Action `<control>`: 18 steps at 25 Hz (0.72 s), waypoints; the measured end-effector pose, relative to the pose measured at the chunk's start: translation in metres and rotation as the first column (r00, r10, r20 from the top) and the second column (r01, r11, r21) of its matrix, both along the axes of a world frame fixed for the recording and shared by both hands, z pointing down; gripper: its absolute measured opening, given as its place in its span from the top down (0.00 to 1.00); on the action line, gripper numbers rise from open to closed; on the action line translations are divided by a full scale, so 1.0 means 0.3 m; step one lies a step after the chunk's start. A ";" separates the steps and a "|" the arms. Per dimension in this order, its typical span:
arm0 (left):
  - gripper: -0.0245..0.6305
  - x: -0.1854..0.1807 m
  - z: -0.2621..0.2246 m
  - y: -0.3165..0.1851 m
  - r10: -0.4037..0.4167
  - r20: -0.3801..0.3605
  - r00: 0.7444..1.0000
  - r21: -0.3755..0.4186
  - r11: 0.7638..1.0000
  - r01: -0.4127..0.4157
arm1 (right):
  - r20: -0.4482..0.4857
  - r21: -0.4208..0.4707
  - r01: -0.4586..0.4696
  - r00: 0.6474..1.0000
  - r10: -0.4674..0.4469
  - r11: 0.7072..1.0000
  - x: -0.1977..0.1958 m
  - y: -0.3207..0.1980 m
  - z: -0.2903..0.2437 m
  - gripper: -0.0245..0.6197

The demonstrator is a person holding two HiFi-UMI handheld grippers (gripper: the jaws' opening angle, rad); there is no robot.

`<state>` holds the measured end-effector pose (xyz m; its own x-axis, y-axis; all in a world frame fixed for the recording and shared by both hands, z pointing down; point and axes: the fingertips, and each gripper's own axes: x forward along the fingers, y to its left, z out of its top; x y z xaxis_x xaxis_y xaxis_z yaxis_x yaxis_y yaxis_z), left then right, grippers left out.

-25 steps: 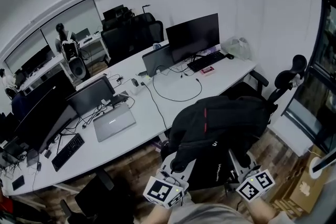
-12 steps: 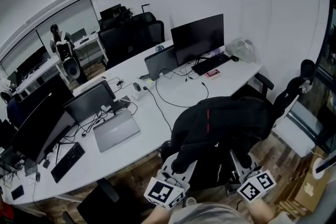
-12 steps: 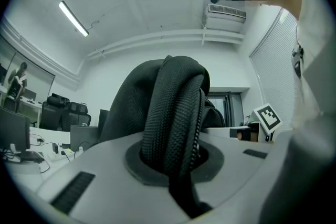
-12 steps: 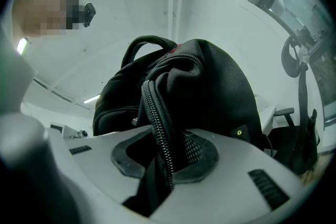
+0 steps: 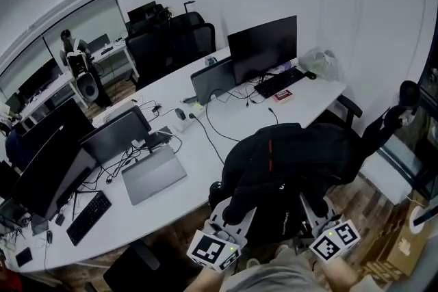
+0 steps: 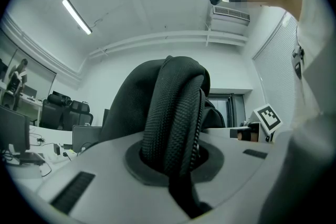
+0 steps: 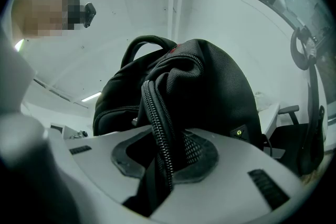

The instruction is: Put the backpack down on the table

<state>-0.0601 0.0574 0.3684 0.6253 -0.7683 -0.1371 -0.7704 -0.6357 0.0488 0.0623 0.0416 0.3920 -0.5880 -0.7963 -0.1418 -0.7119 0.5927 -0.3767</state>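
In the left gripper view, the left gripper's [image 6: 173, 157] jaws are closed on a thick rolled fold of black woven fabric with a zipper along its right edge. This fold is part of the backpack [image 5: 287, 161], and it rises from between the fingers toward 12 o'clock. In the right gripper view, the right gripper [image 7: 165, 157] also pinches the backpack. Its jaws stand somewhat wider, clamped on a zippered edge with black mesh beside it, and the bag's rounded body and carry handle loom above at 12 o'clock.

From the head view we see both grippers at the bottom of the picture, their marker cubes toward us and their fingers pointing away. The left gripper is at about 7 o'clock of the bag and the right gripper at about 5 o'clock. The backpack is held up between and beyond them, bulging toward 12 o'clock, with a red stripe on its top.

The white table [image 5: 157, 208] stretches away at 10 to 11 o'clock of the bag. The bag's far edge overlaps the table's near edge, and we cannot tell whether they touch. A laptop [image 5: 154, 174] lies on the table at 9 o'clock of the bag, a monitor [image 5: 263, 48] and keyboard [image 5: 280, 82] stand at 12 o'clock, and an office chair [image 5: 383, 126] is at 2 o'clock.
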 end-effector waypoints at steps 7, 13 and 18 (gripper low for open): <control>0.91 -0.032 0.015 -0.121 -0.017 -0.002 1.000 -0.020 1.000 0.017 | -0.003 -0.028 0.015 1.000 -0.015 0.999 -0.034 -0.127 0.019 0.82; 0.91 -0.027 0.010 -0.249 -0.043 0.003 0.999 -0.017 0.999 0.043 | 0.003 -0.023 0.044 0.999 -0.044 0.999 -0.032 -0.266 0.014 0.83; 0.91 -0.007 -0.008 -0.385 -0.072 0.007 0.997 -0.003 0.997 0.072 | 0.005 -0.012 0.073 0.997 -0.072 0.997 -0.014 -0.410 -0.006 0.83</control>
<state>-0.0623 -0.0581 0.3661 0.5695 -0.8115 -0.1306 -0.8143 -0.5787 0.0455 0.0581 -0.0815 0.3903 -0.6437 -0.7533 -0.1351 -0.6655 0.6381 -0.3873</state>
